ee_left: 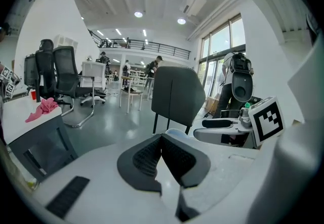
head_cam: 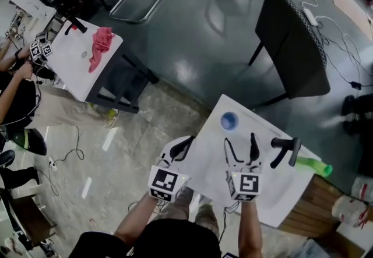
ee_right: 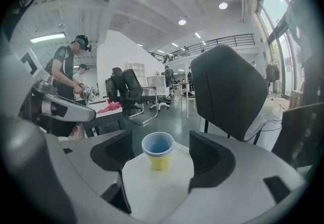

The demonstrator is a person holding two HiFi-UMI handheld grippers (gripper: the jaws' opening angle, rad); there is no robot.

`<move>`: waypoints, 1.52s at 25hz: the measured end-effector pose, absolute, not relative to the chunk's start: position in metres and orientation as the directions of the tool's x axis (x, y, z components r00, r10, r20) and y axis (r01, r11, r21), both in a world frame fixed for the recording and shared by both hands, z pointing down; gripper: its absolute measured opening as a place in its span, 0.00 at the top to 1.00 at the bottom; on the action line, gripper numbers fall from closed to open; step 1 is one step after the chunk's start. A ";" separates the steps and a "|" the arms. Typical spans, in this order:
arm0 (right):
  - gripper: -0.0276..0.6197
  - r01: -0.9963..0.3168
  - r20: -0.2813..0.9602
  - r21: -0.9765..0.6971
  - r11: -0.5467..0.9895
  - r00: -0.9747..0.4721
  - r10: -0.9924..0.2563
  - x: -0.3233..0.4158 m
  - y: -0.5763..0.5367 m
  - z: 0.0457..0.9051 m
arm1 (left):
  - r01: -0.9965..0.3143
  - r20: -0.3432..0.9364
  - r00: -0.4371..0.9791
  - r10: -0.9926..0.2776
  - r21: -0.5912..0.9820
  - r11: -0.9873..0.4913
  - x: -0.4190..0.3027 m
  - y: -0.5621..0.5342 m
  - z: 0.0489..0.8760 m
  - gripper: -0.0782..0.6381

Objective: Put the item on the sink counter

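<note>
Far left: a second white desk (head_cam: 70, 62), a pink cloth (head_cam: 100, 46) crumpled on its far part. Beside it, another person's hand (head_cam: 24, 70) near a marker-cube gripper (head_cam: 41, 50).

Nearer and lower: left gripper (ee_left: 161, 139) just over the near left edge of the main white desk (head_cam: 274, 193). Fingers pressed together, tip to tip, with nothing pinched between them.

Farther along: cup (ee_right: 158, 150), blue inside and yellow outside. Upright on the main desk near its far left corner, on bare white surface, apart from everything else.

Right of the left gripper: right gripper (ee_right: 161, 160) above the middle of the desk, pointing toward the cup. Fingers (ee_right: 210, 162) spread wide and holding nothing; cup framed in the gap between them but beyond the tips, touched by neither.

Farther right: a black handled object (head_cam: 285, 149) on the desk, kind unclear. Just beside it, a green bottle (head_cam: 313, 165) on its side at the desk's right edge.

Beyond the desk's far edge: a black chair (head_cam: 291, 47) on the grey floor, backrest toward the desk.
</note>
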State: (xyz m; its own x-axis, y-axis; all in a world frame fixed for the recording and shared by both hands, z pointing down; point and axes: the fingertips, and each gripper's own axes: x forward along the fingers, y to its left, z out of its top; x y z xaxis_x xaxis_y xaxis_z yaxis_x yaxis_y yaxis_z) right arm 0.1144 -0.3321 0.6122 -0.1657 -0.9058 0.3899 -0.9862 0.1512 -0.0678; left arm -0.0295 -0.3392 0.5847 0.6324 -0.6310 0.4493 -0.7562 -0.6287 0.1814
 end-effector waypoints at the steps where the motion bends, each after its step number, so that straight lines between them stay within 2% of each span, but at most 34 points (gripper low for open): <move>1: 0.41 -0.988 0.383 -0.060 0.146 -0.158 -0.910 0.119 -0.328 0.608 | -0.752 0.438 0.638 -0.633 0.175 -0.636 -0.026 -0.337 0.579 0.89; 24: 0.64 -0.998 0.196 0.004 -0.061 0.061 -0.979 0.232 -0.164 0.464 | -0.658 0.246 0.743 -0.623 0.095 -0.747 0.068 -0.218 0.447 0.89; 38: 0.83 -0.989 0.128 0.002 -0.147 0.146 -0.981 0.274 -0.051 0.443 | -0.630 0.199 0.768 -0.609 0.067 -0.773 0.095 -0.129 0.423 0.89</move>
State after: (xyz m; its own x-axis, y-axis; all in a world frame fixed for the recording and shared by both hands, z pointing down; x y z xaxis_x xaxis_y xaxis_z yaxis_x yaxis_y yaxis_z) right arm 0.2740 -0.0515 0.4432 0.1458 -0.9810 0.1282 -0.9892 -0.1468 0.0020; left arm 0.0954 -0.1295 0.4226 0.7681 -0.6086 0.1990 -0.6303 -0.7734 0.0674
